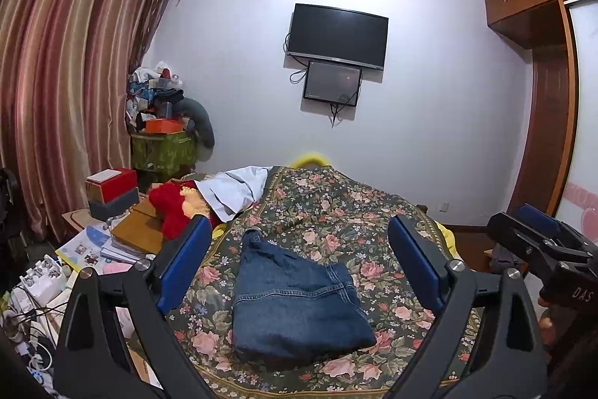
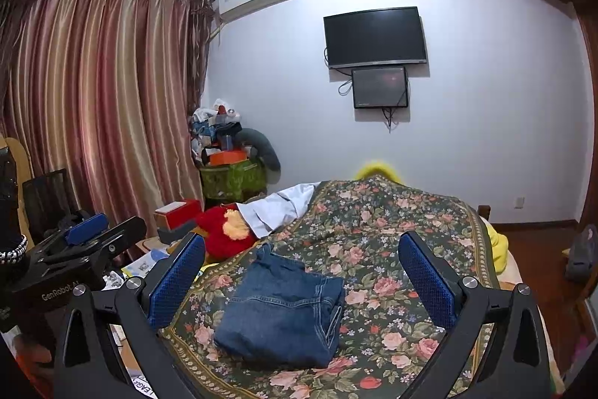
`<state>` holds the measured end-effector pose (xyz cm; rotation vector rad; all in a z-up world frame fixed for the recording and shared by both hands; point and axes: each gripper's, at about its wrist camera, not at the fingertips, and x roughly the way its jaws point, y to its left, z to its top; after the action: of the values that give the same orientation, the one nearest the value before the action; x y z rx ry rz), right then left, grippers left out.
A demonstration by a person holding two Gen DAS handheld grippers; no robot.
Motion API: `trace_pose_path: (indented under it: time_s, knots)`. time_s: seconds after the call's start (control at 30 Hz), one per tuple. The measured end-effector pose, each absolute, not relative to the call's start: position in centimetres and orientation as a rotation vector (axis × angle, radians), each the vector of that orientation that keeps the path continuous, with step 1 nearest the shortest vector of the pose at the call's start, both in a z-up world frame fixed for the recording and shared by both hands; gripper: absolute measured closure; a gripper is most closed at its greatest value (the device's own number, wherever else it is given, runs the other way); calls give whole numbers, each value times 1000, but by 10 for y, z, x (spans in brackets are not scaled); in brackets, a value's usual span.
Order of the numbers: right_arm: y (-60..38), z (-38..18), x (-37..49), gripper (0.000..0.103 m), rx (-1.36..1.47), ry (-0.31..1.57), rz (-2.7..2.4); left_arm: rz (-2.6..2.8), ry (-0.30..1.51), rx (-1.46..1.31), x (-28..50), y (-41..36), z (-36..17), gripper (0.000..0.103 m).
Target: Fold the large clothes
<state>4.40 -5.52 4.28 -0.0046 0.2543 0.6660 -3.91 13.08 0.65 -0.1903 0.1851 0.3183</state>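
A pair of blue jeans (image 1: 295, 301) lies folded into a compact stack on the floral bedspread (image 1: 358, 212); the same jeans (image 2: 280, 313) show in the right wrist view. My left gripper (image 1: 299, 264) hovers above and in front of them, open, nothing between its blue pads (image 1: 183, 260). My right gripper (image 2: 302, 275) is likewise open and empty above the jeans. Each gripper appears at the edge of the other's view: the right gripper (image 1: 538, 230) at the right side, the left gripper (image 2: 93, 230) at the left side.
A red plush toy (image 1: 175, 208) and a white garment (image 1: 235, 189) lie at the bed's far left. A cluttered side table (image 1: 112, 242) with boxes and papers stands left of the bed. Curtains (image 1: 67, 62) hang left, a wardrobe (image 1: 542, 25) stands right, a TV (image 1: 336, 34) on the wall.
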Motion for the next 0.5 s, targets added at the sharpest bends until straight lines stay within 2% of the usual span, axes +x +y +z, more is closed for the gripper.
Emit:
trace_pose_path:
  time_s: [0.5]
  knots:
    - [-55,45,41,0,-5,251,668,322,187,-183,-37,127,6,5]
